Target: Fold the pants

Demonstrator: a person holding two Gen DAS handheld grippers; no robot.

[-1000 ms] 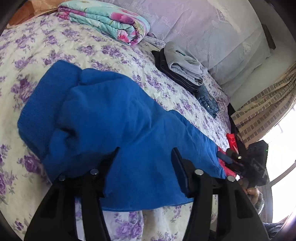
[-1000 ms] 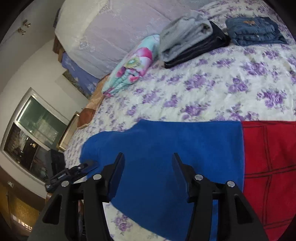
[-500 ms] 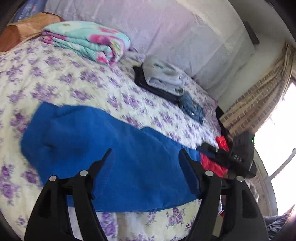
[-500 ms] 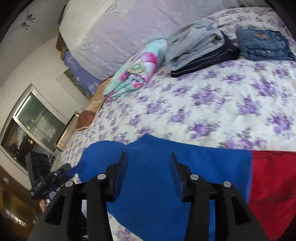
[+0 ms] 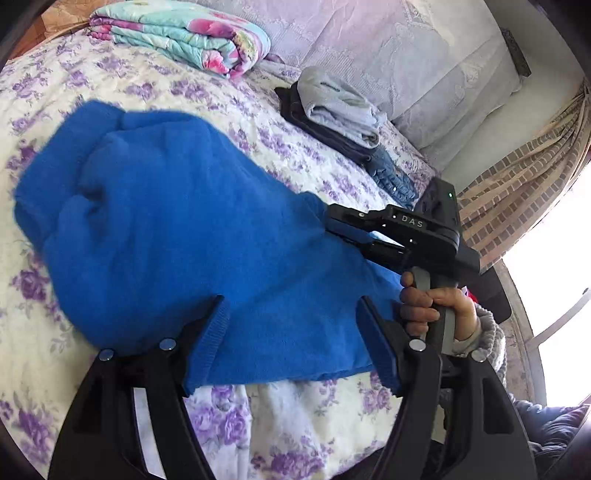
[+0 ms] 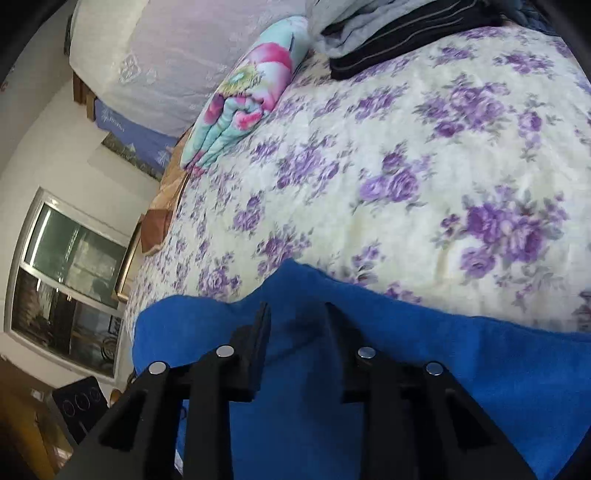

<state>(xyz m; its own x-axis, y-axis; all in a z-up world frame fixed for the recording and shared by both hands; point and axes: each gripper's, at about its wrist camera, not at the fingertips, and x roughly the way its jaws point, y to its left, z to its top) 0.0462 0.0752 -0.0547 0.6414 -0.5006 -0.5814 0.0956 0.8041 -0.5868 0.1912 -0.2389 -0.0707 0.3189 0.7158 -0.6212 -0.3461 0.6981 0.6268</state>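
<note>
The blue pants (image 5: 166, 221) lie lengthwise on the flowered bedsheet (image 5: 122, 81), bunched at the far left end. My left gripper (image 5: 291, 306) stands open over their near edge, the fabric below and between its wide-spread fingers. A hand (image 5: 432, 302) holds my right gripper (image 5: 334, 221) at the pants' far edge on the right. In the right wrist view, the right gripper (image 6: 297, 314) has its jaws closing around a raised fold of the pants (image 6: 406, 369). A gap still shows between the fingers.
A folded floral blanket (image 5: 192, 33) lies near the pillows (image 5: 406, 55). Behind the pants sits a stack of folded grey and dark clothes (image 5: 332, 103) with folded jeans (image 5: 391, 177) beside it. A striped curtain (image 5: 517, 184) hangs at the right. A window (image 6: 70, 269) is beyond the bed's left side.
The left jaws have spread wider and let the fabric go. The right gripper has slid left along the pants, past the red part, and its jaws have narrowed around blue fabric.
</note>
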